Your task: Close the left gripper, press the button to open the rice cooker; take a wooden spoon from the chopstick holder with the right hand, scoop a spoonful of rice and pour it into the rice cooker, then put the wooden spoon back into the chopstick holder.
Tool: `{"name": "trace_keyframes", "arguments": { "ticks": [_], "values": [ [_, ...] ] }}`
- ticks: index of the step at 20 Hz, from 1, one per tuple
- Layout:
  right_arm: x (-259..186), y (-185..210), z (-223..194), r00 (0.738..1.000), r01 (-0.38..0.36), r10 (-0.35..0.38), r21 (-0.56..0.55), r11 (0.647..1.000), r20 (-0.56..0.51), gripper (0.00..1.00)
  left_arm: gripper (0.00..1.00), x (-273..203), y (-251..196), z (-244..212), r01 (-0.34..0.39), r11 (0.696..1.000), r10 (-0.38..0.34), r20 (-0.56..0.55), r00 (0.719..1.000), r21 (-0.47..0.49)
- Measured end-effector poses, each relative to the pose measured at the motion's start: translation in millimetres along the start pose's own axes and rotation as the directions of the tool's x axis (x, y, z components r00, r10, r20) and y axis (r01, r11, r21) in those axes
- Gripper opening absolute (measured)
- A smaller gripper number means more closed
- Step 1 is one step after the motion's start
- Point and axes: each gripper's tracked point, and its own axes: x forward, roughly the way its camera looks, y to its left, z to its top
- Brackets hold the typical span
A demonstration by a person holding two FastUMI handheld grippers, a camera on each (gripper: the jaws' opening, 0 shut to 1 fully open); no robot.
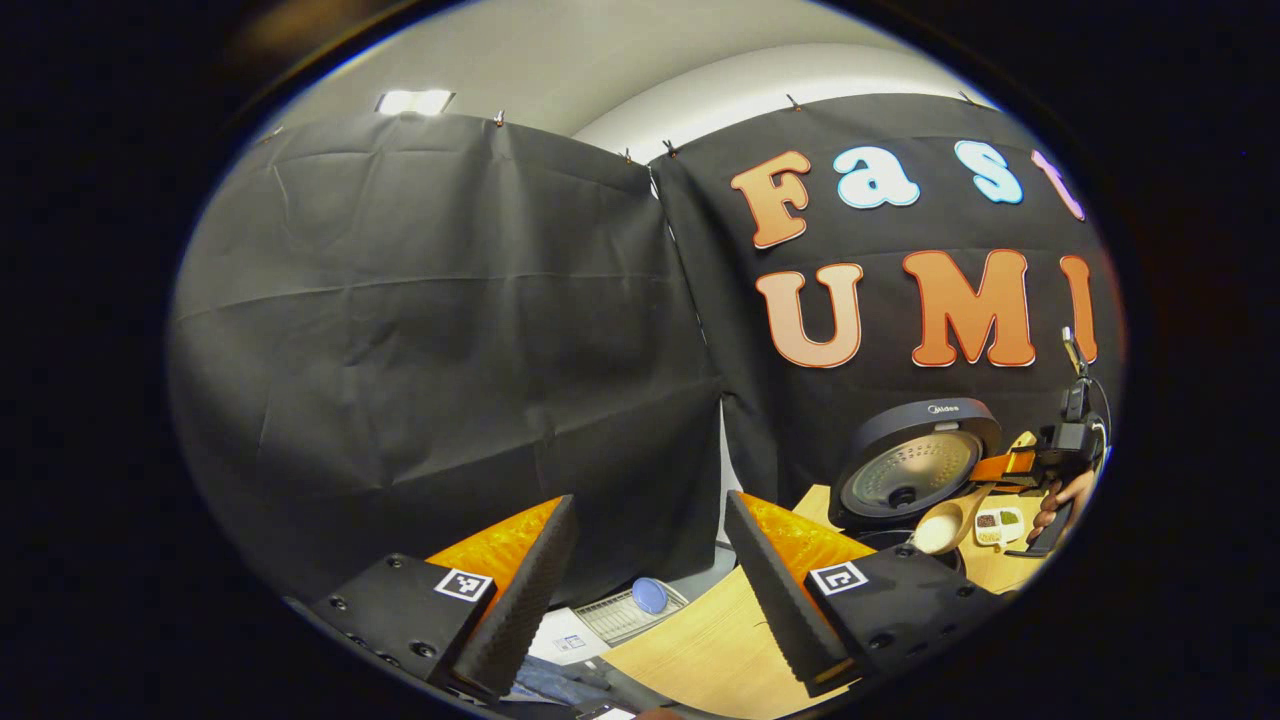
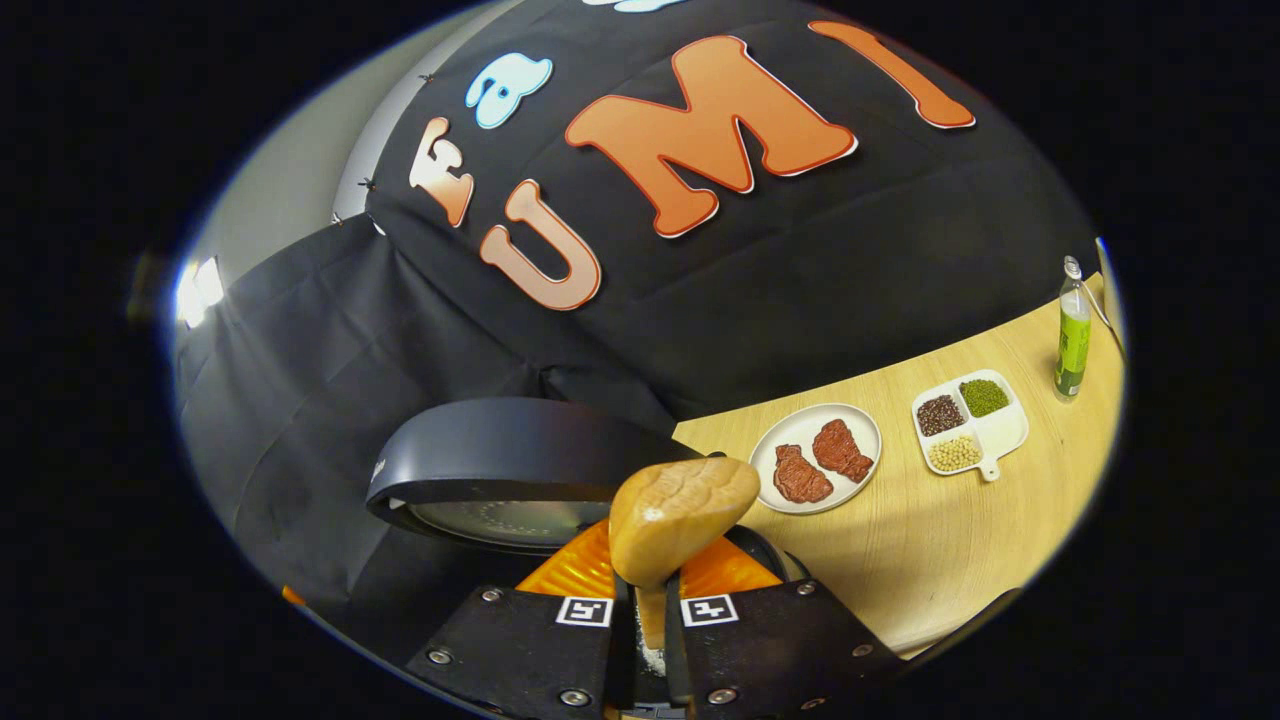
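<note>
spoon (image 2: 680, 520) clamped between right gripper (image 2: 648, 610) fingers, bowl over open cooker (image 2: 500, 470); left gripper (image 1: 650, 590) wide open, empty.

Dim booth, one bright ceiling light (image 1: 414, 101), sharp centre, strong fisheye bending at edges.

Rice cooker (image 2: 500, 460) lid raised; wooden spoon (image 2: 680, 515) bowl overturned above it.
</note>
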Motion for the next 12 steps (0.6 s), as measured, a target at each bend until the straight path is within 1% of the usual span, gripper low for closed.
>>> {"name": "trace_keyframes", "arguments": {
  "ticks": [3,4,5,6,7,8,11,12],
  "values": [
    [0.4,5.4,-3.3,1.000,-0.007,0.007,-0.041,0.999,-0.002,0.11,0.92,0.4,-1.4,-2.0,0.001,1.000,-0.001,-0.008,1.000,0.009],
    [-1.1,6.2,-3.2,1.000,-0.008,0.008,-0.061,0.998,0.001,0.11,1.00,0.5,-1.3,-2.8,0.001,1.000,-0.001,-0.010,1.000,0.008],
    [0.4,8.8,-2.7,1.000,-0.008,0.008,-0.082,0.997,0.004,0.11,1.00,1.2,-1.6,-2.3,0.002,1.000,-0.002,-0.012,1.000,0.006],
    [-0.3,10.7,-3.3,1.000,-0.006,0.007,-0.104,0.995,0.010,0.11,1.00,0.4,-0.7,-2.2,0.003,1.000,-0.003,-0.012,1.000,0.005],
    [-0.3,12.5,-2.3,1.000,-0.008,0.010,-0.127,0.992,0.015,0.11,0.92,0.3,-0.8,-2.4,0.003,1.000,-0.003,-0.012,1.000,0.005],
    [-0.5,14.8,-3.4,1.000,-0.008,0.011,-0.148,0.989,0.018,0.11,1.00,-0.3,-0.5,-2.7,0.003,1.000,-0.003,-0.011,1.000,0.006],
    [-0.6,24.3,-1.9,0.999,-0.016,0.023,-0.205,0.979,0.028,0.11,1.00,-0.6,0.1,-1.3,0.003,1.000,-0.003,-0.010,1.000,0.009],
    [-1.3,26.3,-2.5,0.999,-0.018,0.026,-0.222,0.975,0.032,0.11,0.97,-0.7,-0.1,-2.6,0.003,1.000,-0.003,-0.010,1.000,0.008]
  ]
}}
